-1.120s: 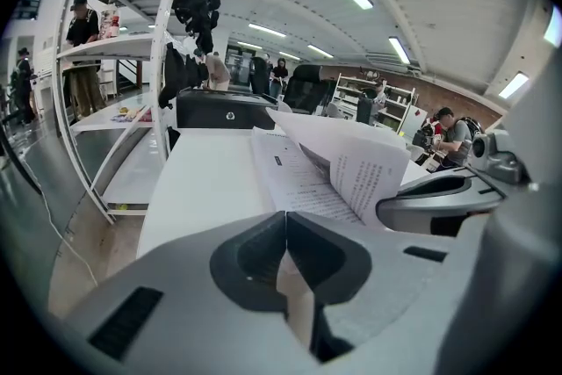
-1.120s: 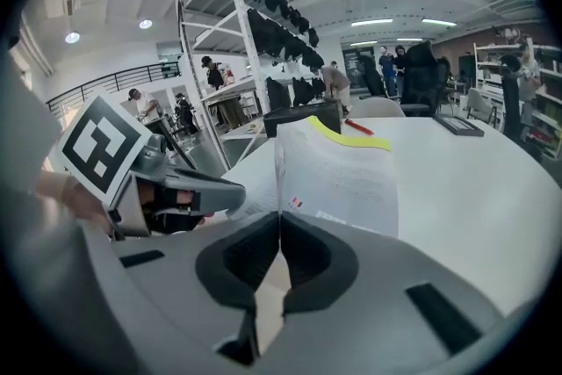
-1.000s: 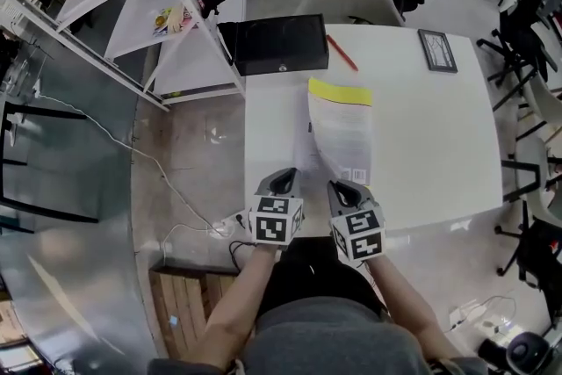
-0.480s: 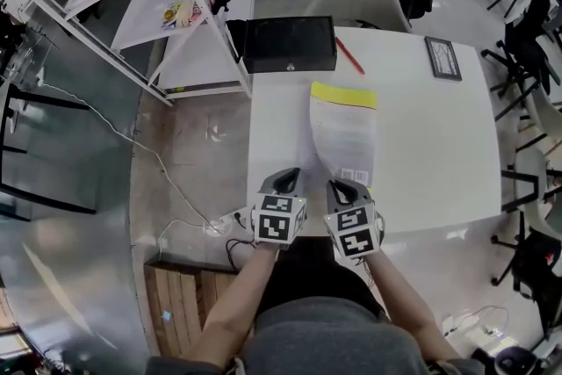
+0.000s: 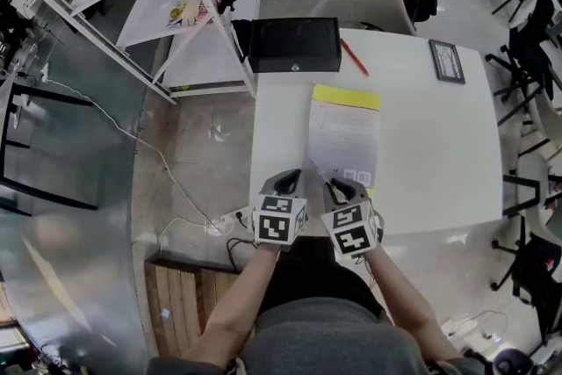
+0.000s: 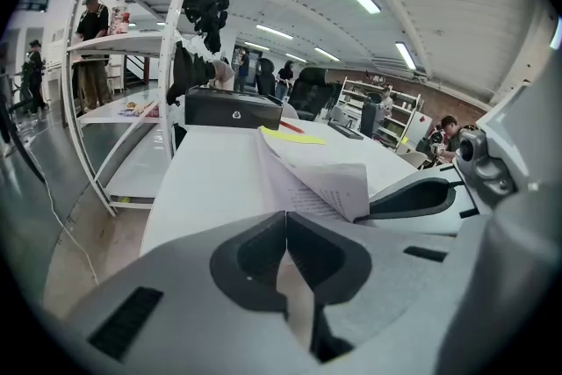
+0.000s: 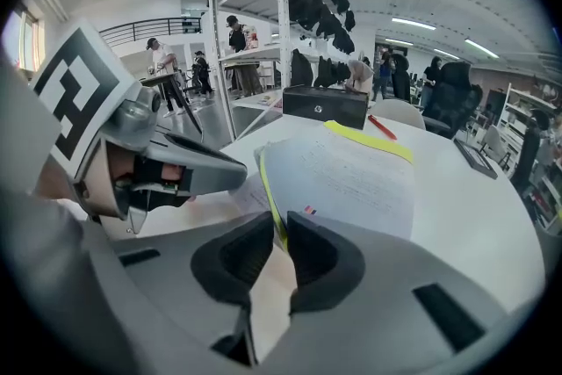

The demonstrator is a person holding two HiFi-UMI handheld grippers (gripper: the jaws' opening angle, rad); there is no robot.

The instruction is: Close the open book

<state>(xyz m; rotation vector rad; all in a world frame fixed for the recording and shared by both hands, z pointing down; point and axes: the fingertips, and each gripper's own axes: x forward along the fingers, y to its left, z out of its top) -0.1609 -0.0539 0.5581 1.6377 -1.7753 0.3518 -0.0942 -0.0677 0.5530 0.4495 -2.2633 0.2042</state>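
The left hand-held gripper (image 5: 285, 178) and the right hand-held gripper (image 5: 349, 186) each have a smooth light-grey shell, black padded jaws and a white cube (image 5: 278, 221) printed with black square markers. The right one's jaws are opening, with the yellow edge of the book (image 5: 345, 136) between them. The person wears a plain grey garment (image 5: 334, 334).
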